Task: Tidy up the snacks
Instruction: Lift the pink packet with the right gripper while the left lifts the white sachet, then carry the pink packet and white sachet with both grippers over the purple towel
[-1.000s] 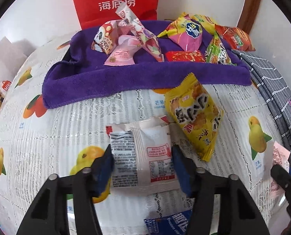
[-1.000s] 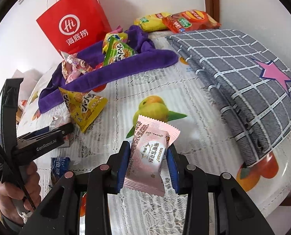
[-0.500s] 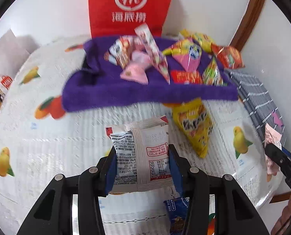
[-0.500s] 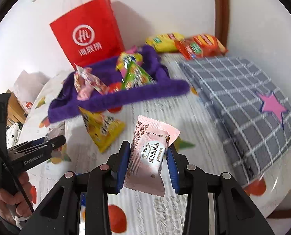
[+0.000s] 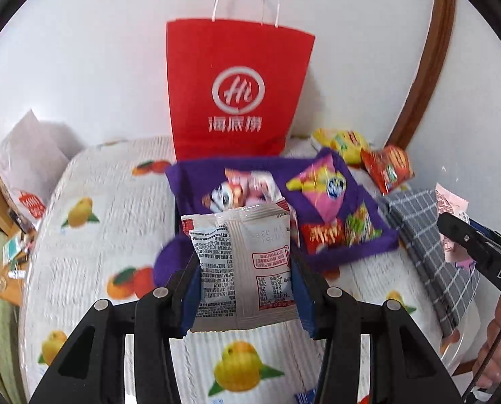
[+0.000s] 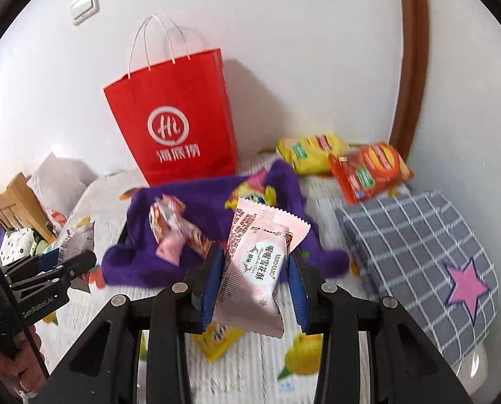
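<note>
My left gripper (image 5: 243,279) is shut on a white snack packet (image 5: 247,269), printed back facing me, held up above the table. My right gripper (image 6: 255,279) is shut on a pink snack packet (image 6: 257,266) and is also raised. Beyond both lies a purple towel (image 5: 196,175) (image 6: 216,208) with several snack packs on it, among them a pink and yellow pack (image 5: 321,188). A red paper bag (image 5: 237,91) (image 6: 176,121) stands behind the towel against the wall. The right gripper with its pink packet shows at the right edge of the left wrist view.
A grey checked cloth with a pink star (image 6: 429,245) lies at the right. Yellow (image 6: 311,151) and orange (image 6: 371,168) packs sit in the far corner. A yellow pack (image 6: 216,340) lies on the fruit-print tablecloth (image 5: 92,245) under the right gripper. A wooden door frame (image 5: 429,64) rises at right.
Both grippers have risen from the table with their packets and tilted up toward the red bag. The left jaws closed in on the white packet, and the yellow pack dropped out of the left view.
</note>
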The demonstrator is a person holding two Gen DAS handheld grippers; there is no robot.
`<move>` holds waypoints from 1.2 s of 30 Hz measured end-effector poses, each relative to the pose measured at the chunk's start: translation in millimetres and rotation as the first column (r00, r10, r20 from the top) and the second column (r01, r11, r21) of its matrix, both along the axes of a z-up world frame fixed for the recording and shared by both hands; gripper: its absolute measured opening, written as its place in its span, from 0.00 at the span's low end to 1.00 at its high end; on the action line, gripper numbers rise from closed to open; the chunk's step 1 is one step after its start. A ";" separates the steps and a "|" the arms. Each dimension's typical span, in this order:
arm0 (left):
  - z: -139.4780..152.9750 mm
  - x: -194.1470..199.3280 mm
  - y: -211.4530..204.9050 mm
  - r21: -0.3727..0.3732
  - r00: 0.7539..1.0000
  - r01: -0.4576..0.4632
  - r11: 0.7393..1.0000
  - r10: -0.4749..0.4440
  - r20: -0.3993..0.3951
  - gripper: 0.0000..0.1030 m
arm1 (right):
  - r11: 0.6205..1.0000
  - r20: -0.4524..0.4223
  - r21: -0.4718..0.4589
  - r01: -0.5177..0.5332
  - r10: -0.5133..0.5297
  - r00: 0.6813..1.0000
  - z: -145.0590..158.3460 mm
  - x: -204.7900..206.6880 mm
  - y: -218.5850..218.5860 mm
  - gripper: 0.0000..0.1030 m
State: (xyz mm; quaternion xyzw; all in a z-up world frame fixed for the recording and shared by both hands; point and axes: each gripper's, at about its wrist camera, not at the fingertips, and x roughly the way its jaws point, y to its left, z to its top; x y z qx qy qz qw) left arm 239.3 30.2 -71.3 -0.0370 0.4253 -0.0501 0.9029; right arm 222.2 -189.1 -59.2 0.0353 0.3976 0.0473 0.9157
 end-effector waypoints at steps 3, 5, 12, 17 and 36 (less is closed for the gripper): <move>8.8 11.1 2.5 0.000 1.000 -0.002 1.000 0.002 0.015 0.44 | 1.000 0.010 -0.014 -0.013 0.013 1.000 4.7 16.0 9.1 0.36; 10.8 20.4 3.5 0.000 1.000 -0.003 1.000 0.003 0.021 0.44 | 0.999 0.009 -0.026 -0.026 0.026 1.000 3.6 28.3 16.1 0.36; 6.0 53.5 8.3 -0.003 1.000 -0.016 1.000 0.016 0.014 0.44 | 0.998 -0.015 -0.035 -0.050 0.049 0.999 -13.1 59.2 30.1 0.36; -5.3 71.0 10.8 -0.002 1.000 -0.022 1.000 0.022 -0.003 0.44 | 0.998 -0.029 -0.020 -0.056 0.055 0.998 -24.4 81.0 35.5 0.36; -45.7 120.5 12.2 -0.032 0.996 -0.018 0.999 0.015 -0.089 0.44 | 0.998 -0.072 -0.040 -0.058 0.055 0.996 -55.1 139.1 51.6 0.36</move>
